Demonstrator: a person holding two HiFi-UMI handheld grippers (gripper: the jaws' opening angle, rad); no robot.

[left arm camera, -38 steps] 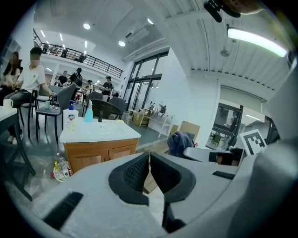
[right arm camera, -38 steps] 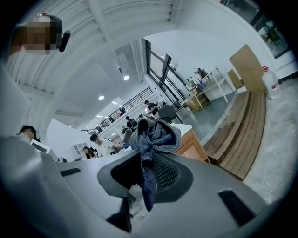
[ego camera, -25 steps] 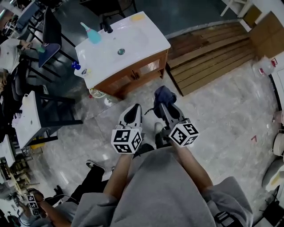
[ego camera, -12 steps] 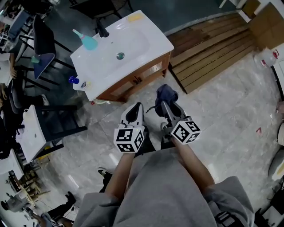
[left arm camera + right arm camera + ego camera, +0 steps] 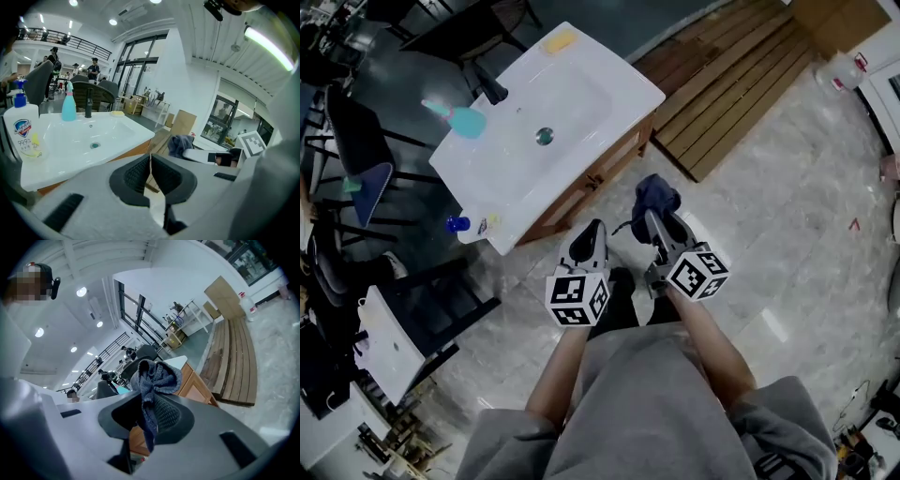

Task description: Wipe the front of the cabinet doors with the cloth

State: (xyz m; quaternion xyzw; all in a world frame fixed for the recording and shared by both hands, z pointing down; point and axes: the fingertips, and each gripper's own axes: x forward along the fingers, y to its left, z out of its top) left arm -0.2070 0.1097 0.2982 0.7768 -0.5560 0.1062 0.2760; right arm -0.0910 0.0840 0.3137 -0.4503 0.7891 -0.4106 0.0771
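A wooden vanity cabinet (image 5: 581, 183) with a white sink top (image 5: 572, 103) stands ahead of me; its door fronts (image 5: 194, 383) show orange-brown in the right gripper view. My right gripper (image 5: 654, 214) is shut on a dark blue cloth (image 5: 654, 197), which bunches above the jaws (image 5: 154, 376) and hangs between them. It hovers a short way in front of the cabinet's right corner, apart from it. My left gripper (image 5: 589, 234) is shut with nothing in it, its pads (image 5: 140, 174) pressed together, just below the cabinet front.
On the sink top stand a teal spray bottle (image 5: 461, 119), a black tap (image 5: 490, 87), a yellow sponge (image 5: 559, 40) and a soap pump bottle (image 5: 23, 131). A wooden slat platform (image 5: 722, 80) lies to the right. Dark chairs (image 5: 356, 159) and a white table (image 5: 389, 342) crowd the left. Marble floor (image 5: 787, 234) spreads right.
The view has swung, so the cabinet now sits more upper-left. Both grippers stay side by side and have edged a little closer to the cabinet front; the cloth remains gripped.
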